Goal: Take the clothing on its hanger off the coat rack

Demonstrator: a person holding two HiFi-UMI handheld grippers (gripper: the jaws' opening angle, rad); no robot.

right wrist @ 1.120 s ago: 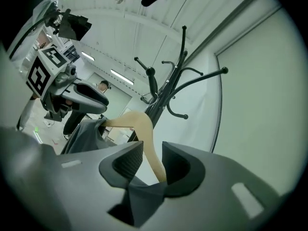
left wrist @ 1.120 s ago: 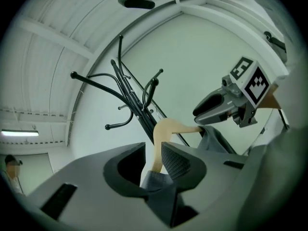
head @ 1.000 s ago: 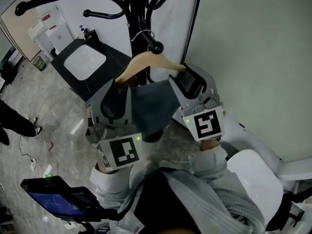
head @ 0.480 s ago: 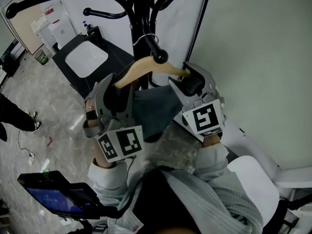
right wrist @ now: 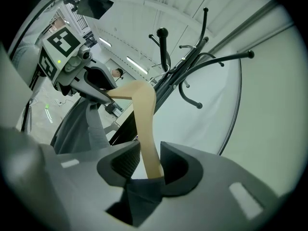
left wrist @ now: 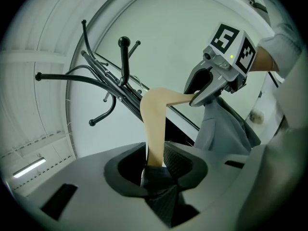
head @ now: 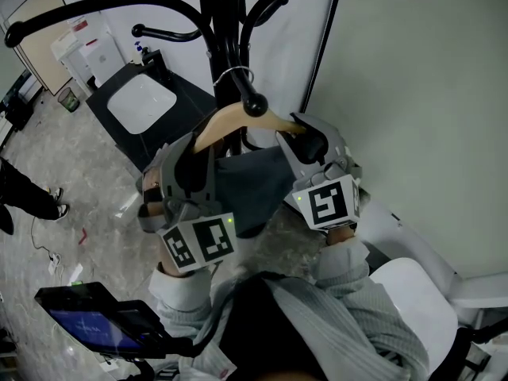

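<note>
A wooden hanger (head: 235, 121) hangs by its wire hook (head: 235, 74) on a knobbed peg of the black coat rack (head: 213, 22). Grey clothing (head: 252, 182) droops from it between my two grippers. My left gripper (head: 193, 159) is shut on the hanger's left end (left wrist: 155, 124) and the cloth over it. My right gripper (head: 308, 140) is shut on the right end (right wrist: 145, 129). Both pairs of jaws have just been closing with the hanger between them. The left gripper (left wrist: 156, 165) sees the right one across the hanger, and the right gripper (right wrist: 151, 170) sees the left one.
The rack's curved arms (head: 95, 10) spread overhead, close to a pale wall (head: 413, 94). A white chair (head: 413, 288) stands at the lower right. A black table with a white tray (head: 140, 101) is behind, a dark screen device (head: 91, 324) at the lower left, a person's legs (head: 20, 197) at the far left.
Both grippers have sunk a little along the hanger's ends and the left one has rolled. The hook still sits on the peg.
</note>
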